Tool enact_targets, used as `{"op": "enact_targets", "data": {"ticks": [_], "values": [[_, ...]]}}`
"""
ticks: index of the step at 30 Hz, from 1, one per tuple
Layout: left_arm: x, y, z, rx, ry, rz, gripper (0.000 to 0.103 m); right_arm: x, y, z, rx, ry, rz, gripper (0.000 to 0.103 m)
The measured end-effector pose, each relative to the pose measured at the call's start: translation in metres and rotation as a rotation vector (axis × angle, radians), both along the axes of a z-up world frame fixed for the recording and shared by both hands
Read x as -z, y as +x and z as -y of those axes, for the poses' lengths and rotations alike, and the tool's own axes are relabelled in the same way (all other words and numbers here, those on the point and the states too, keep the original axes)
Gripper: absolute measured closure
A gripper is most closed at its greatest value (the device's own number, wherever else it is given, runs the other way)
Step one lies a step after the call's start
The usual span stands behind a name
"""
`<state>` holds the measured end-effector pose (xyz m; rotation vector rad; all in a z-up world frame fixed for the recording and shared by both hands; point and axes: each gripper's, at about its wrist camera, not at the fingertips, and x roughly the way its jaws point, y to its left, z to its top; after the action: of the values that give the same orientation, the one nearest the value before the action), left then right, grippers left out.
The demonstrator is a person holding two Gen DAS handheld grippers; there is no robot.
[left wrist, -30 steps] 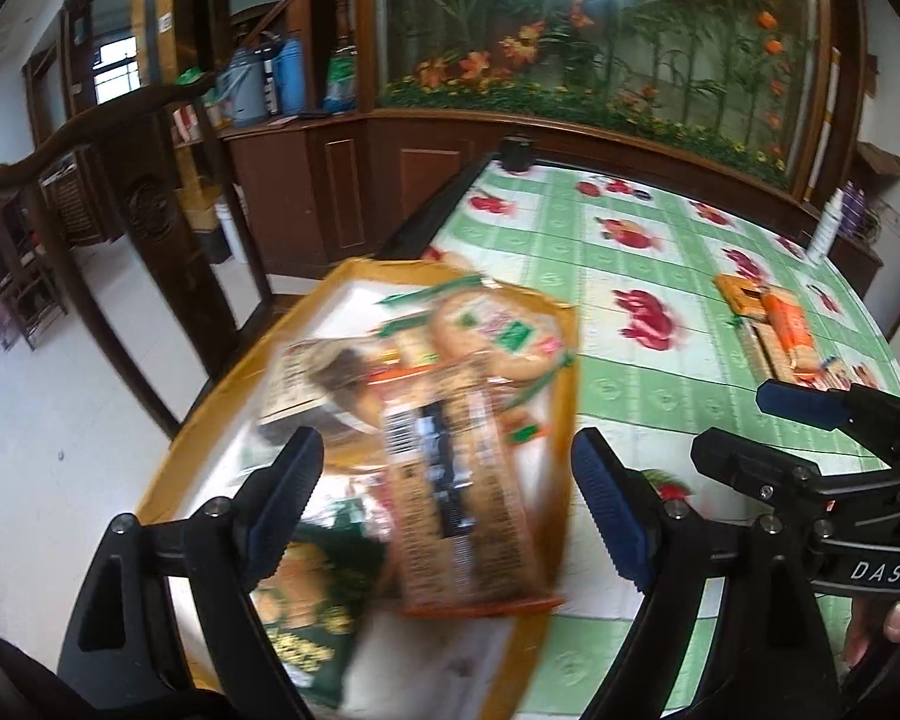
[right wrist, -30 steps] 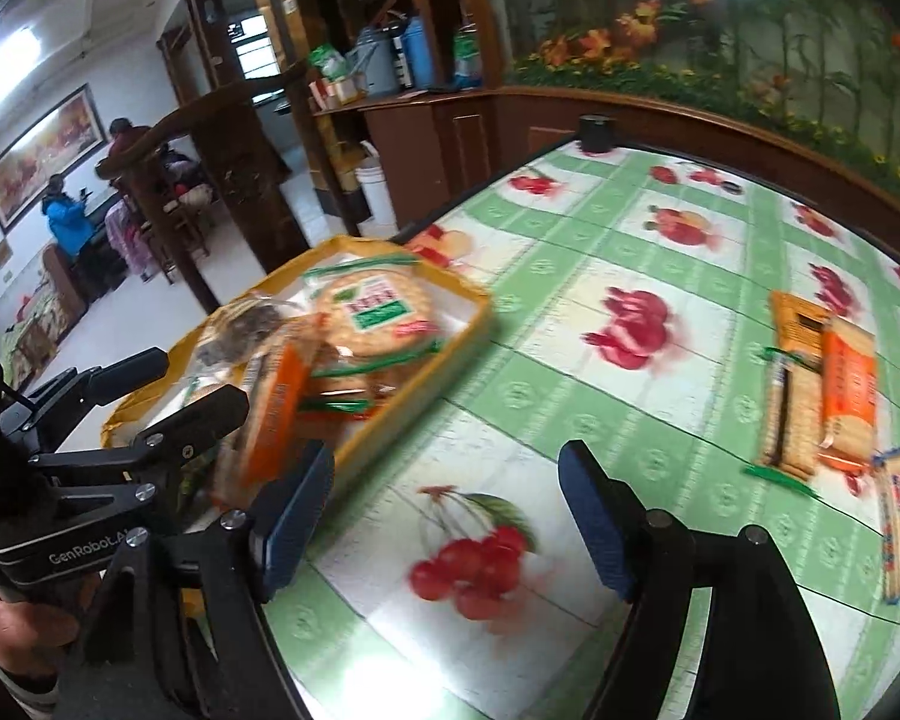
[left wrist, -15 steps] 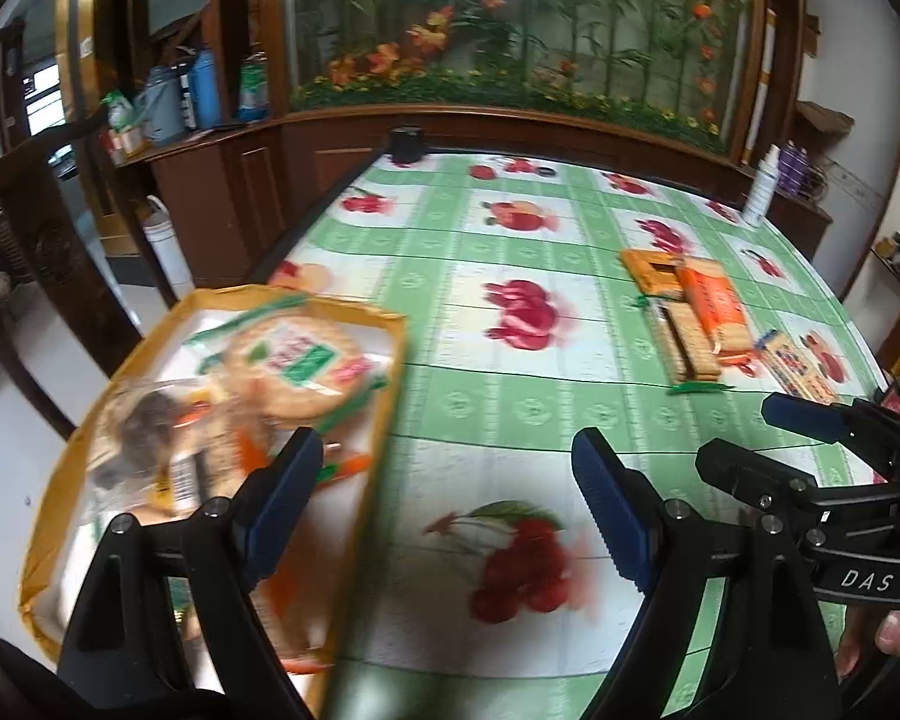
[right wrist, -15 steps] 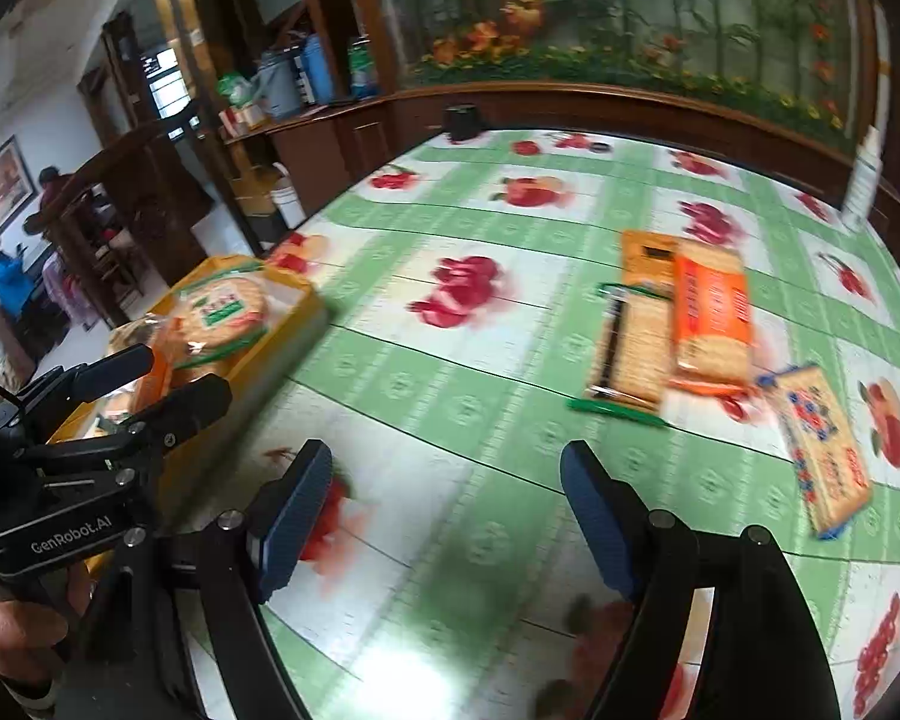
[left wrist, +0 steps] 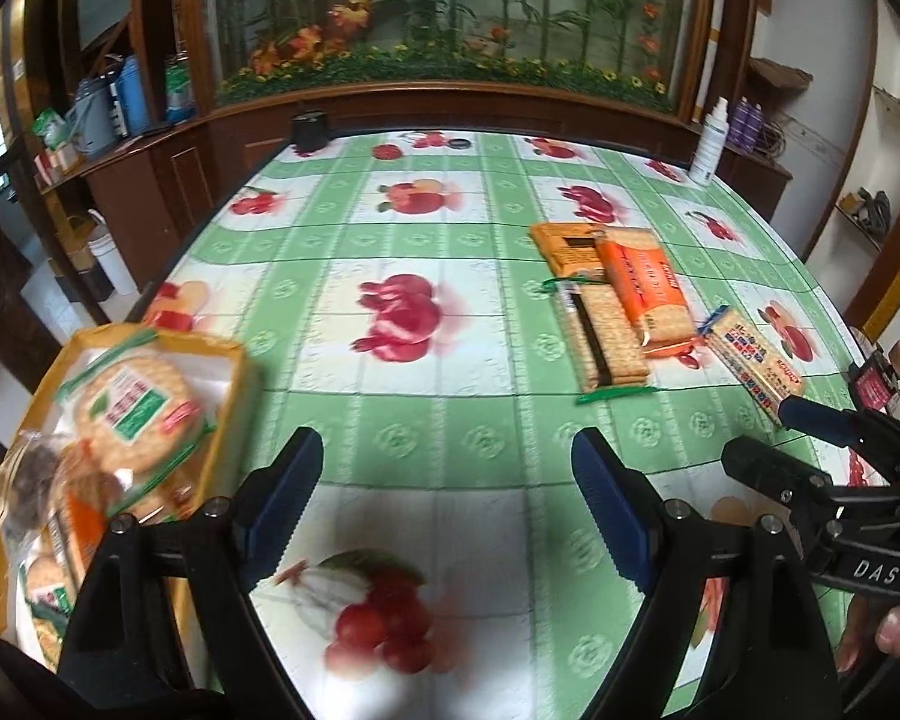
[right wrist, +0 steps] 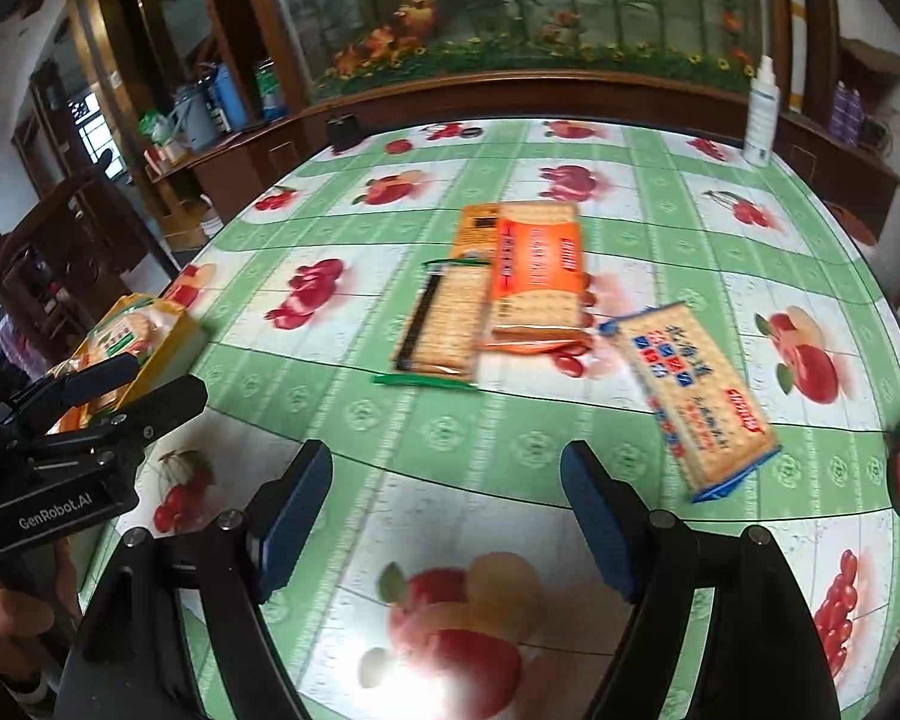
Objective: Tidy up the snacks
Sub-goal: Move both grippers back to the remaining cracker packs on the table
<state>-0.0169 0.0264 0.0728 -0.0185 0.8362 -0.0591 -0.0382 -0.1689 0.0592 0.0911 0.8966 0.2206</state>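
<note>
Both grippers have swung away from the yellow tray [left wrist: 243, 360] of snacks, now at the bench's [left wrist: 450, 408] left edge, toward the loose cracker packs. The left gripper [left wrist: 447, 495] and right gripper [right wrist: 447, 495] hang spread and empty above the fruit-print cloth. An orange pack [right wrist: 537, 276], a brown pack [right wrist: 444, 324] and a blue-edged pack [right wrist: 693, 396] lie ahead.

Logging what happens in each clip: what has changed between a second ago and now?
Both tongs swung away from the yellow tray toward the loose cracker packs on the tablecloth; the tray slid to the left edge of both views. Nothing was gripped or released: the left tongs and right tongs stayed open and empty. The packs on the cloth and the snacks in the tray did not shift.
</note>
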Motion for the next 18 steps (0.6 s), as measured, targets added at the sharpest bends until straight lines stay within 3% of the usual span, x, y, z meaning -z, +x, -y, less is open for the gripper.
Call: {"op": "enact_targets", "data": {"ticks": [12,18], "values": [[0.013,0.067,0.047,0.073,-0.072,-0.130,0.018,0.001,0.000,0.042,0.078,0.034,0.007,0.024],[0.030,0.103,0.066,0.069,-0.049,-0.193,0.018,0.005,0.000,0.064,0.123,0.050,-0.006,0.024]]}}
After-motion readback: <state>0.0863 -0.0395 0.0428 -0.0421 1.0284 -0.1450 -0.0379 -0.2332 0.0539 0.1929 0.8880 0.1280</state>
